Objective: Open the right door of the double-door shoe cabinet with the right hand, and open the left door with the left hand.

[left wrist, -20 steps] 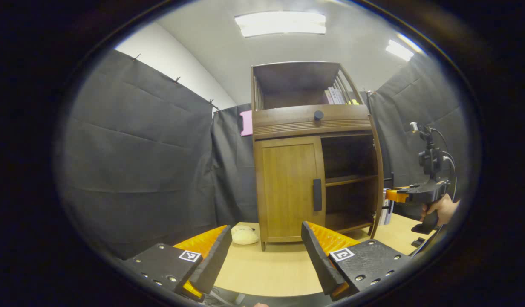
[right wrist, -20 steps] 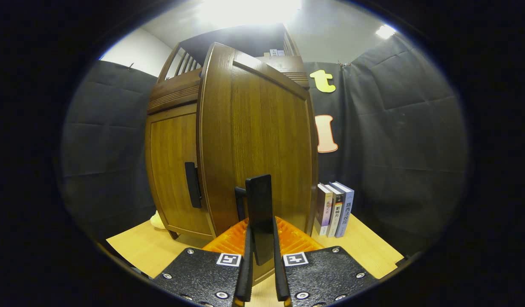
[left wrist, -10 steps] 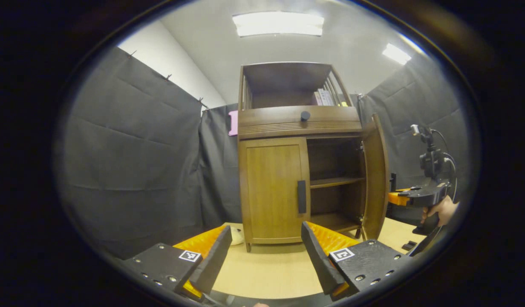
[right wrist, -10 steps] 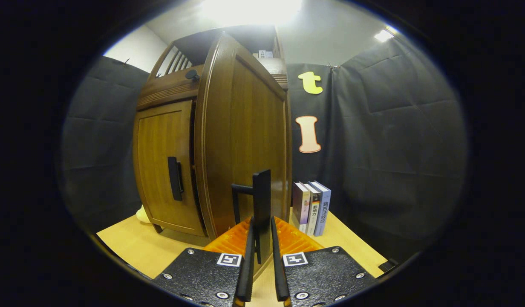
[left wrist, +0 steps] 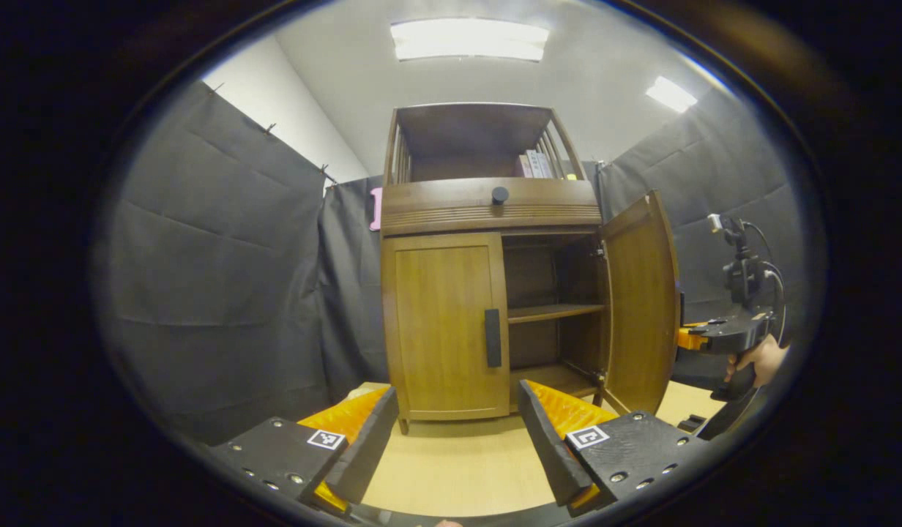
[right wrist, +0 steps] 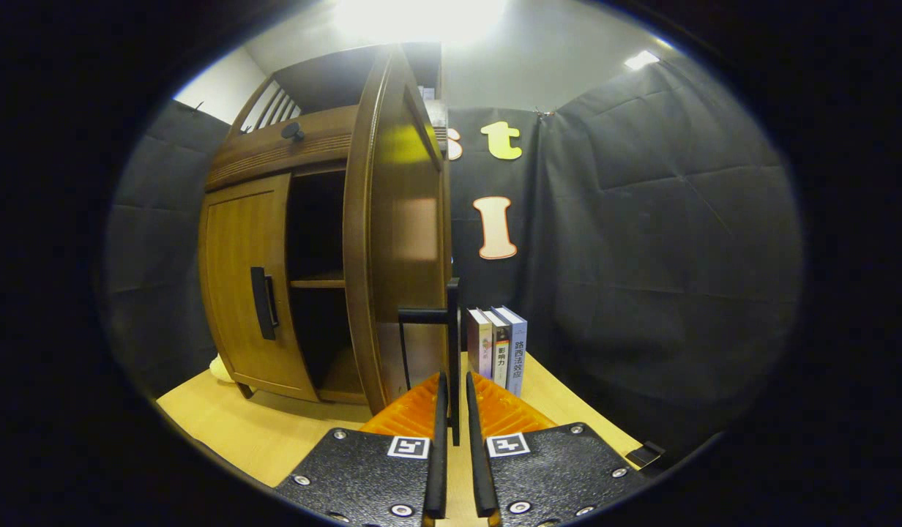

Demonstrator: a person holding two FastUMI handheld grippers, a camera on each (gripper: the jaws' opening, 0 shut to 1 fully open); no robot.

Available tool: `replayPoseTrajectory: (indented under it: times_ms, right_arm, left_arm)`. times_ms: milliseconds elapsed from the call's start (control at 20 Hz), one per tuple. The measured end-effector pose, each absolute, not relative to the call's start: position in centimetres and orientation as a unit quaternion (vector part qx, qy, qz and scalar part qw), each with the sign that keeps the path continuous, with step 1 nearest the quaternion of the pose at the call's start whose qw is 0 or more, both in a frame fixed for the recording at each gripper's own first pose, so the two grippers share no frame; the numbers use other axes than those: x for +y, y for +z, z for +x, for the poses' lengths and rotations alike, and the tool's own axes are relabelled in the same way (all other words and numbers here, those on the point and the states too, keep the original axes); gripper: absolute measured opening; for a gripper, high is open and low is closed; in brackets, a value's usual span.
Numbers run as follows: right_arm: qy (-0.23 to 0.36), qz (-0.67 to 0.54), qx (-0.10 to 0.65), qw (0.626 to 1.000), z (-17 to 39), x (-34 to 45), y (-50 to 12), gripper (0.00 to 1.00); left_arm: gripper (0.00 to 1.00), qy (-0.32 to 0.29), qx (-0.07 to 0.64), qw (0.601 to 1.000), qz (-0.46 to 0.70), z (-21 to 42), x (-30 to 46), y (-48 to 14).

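Observation:
The wooden shoe cabinet (left wrist: pixel 487 205) stands on the table. Its left door (left wrist: pixel 440 329) is closed, with a black handle (left wrist: pixel 493 338) on its inner edge. The right door (left wrist: pixel 641 307) is swung wide open and shows dark shelves inside. In the right gripper view that door (right wrist: pixel 392 241) stands almost edge-on, and my right gripper (right wrist: pixel 455 439) is shut on its black handle (right wrist: pixel 453 329). In the left gripper view a hand (left wrist: pixel 758 362) holds the right gripper (left wrist: pixel 703 338) beside the open door. My left gripper (left wrist: pixel 455 446) is open with nothing in it, some way in front of the left door.
Three books (right wrist: pixel 498 351) stand upright on the table (right wrist: pixel 268 432) just right of the cabinet. A drawer with a round knob (left wrist: pixel 500 195) sits above the doors, and more books (left wrist: pixel 533 165) are on the top shelf. A pale object (right wrist: pixel 220 368) lies by the cabinet's left foot.
The right door has swung further open with my right gripper shut on its handle. The cabinet has slid left in the left gripper view. The left gripper stays open.

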State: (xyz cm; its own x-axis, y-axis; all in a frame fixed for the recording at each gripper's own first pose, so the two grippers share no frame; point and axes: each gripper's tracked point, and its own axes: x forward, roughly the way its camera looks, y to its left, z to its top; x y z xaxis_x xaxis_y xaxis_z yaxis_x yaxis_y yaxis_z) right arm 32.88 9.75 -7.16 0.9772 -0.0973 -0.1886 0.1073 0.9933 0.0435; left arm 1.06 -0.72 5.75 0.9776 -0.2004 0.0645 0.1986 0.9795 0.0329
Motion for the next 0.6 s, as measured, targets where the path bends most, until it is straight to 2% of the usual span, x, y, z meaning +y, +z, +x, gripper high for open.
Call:
replayPoseTrajectory:
  times_ms: [350,400,450,500,550,600]
  right_arm:
    - [-0.066,0.041,0.096,0.992,33.17,9.59,-6.84,0.14]
    - [-0.069,0.041,0.096,0.992,33.09,9.50,-6.86,0.14]
    - [-0.075,0.039,0.094,0.992,33.06,9.28,-6.79,0.14]
    - [-0.082,0.036,0.093,0.992,33.21,9.11,-6.83,0.14]
    - [-0.089,0.034,0.093,0.991,33.22,9.00,-6.75,0.14]
    - [-0.095,0.036,0.094,0.990,33.25,8.87,-6.65,0.14]
  left_arm:
    - [0.99,-0.121,-0.031,0.992,0.012,1.49,-0.97,5.99]
    - [0.94,-0.122,-0.032,0.992,0.012,1.49,-0.94,5.98]
    - [0.99,-0.122,-0.032,0.992,0.013,1.52,-0.96,6.00]
    - [0.88,-0.122,-0.032,0.992,0.014,1.55,-0.87,6.03]
    - [0.99,-0.121,-0.032,0.992,0.014,1.62,-0.87,6.11]
    - [0.99,-0.120,-0.031,0.992,0.013,1.54,-0.83,6.09]
